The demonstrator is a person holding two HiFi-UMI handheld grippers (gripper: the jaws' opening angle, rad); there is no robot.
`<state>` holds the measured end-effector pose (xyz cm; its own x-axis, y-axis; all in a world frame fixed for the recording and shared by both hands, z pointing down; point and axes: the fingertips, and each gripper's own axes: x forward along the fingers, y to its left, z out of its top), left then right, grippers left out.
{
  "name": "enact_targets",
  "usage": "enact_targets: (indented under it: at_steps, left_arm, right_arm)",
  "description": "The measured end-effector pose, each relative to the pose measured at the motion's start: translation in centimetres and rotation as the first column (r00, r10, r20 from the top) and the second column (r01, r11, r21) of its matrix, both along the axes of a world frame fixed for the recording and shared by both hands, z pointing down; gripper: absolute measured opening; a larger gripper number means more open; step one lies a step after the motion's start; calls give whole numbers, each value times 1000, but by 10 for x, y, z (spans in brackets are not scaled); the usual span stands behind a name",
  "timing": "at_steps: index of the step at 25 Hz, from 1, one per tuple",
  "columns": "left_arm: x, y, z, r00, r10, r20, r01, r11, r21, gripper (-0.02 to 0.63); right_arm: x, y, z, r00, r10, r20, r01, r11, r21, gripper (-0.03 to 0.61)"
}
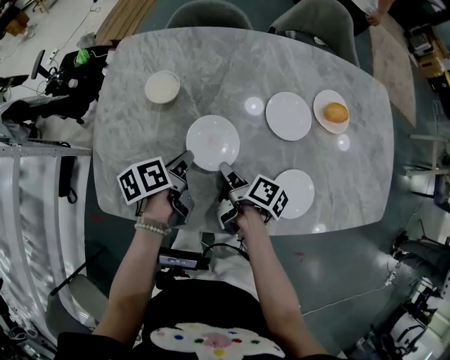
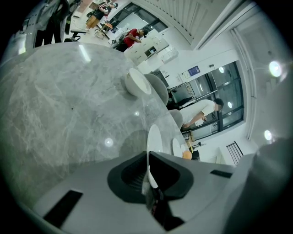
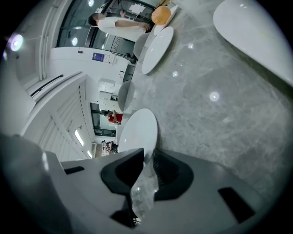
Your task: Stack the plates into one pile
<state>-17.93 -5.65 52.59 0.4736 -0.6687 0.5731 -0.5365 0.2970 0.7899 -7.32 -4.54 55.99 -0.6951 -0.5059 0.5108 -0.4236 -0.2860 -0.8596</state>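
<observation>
A white plate lies in the middle of the marble table, and both grippers hold its near rim. My left gripper is shut on the rim's near-left part; in the left gripper view the plate runs edge-on into that gripper. My right gripper grips the near-right part, with the plate between its jaws. Two more empty white plates lie on the table, one at the middle right and one near the right hand. Whether the held plate is off the table I cannot tell.
A small plate with an orange bun lies at the far right. A shallow white bowl stands at the far left. Two grey chairs stand behind the table, and camera gear sits off its left edge.
</observation>
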Motion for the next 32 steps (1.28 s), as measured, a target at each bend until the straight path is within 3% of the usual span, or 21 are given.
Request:
enact_targets:
  at_steps: [18, 32]
  left_arm:
    - [6, 3, -8, 998, 60, 27, -61, 998, 34, 37]
    - [57, 4, -21, 980, 201, 0, -201, 978, 54, 37]
  right_arm:
    - [9, -4, -26, 996, 0, -88, 9, 995, 104, 55]
    - [60, 11, -47, 978, 103, -179, -75, 985, 155, 57]
